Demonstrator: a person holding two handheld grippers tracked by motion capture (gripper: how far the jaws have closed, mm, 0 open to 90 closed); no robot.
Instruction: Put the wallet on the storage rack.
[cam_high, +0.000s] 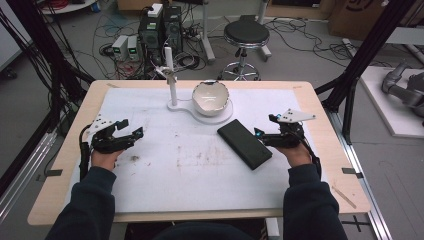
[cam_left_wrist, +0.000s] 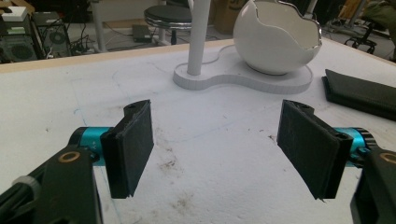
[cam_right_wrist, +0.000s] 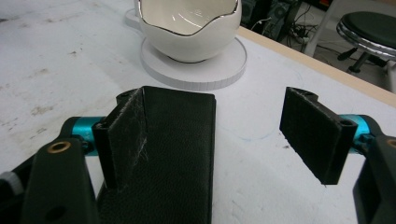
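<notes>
So on the desk (cam_high: 150, 200) there's a mat (cam_high: 165, 175) covering most of the top. At the far middle sits a flat base (cam_high: 200, 116) with a post (cam_high: 172, 85) standing on its left end and an egg-shaped bowl (cam_high: 211, 97) on its right end. Nearer and right of centre, a flat case (cam_high: 244, 143) lies diagonally on the mat, apart from the base. The left hand-held gripper (cam_high: 131, 131) is at the left, well away from everything. The right hand-held gripper (cam_high: 263, 138) is at the case's right edge, its jaws straddling one long side, I think. Behind the desk, on the floor, a stool (cam_high: 245, 35) stands.

Black stool (cam_high: 246, 34) and cables (cam_high: 115, 25) on grey floor (cam_high: 300, 55).
</notes>
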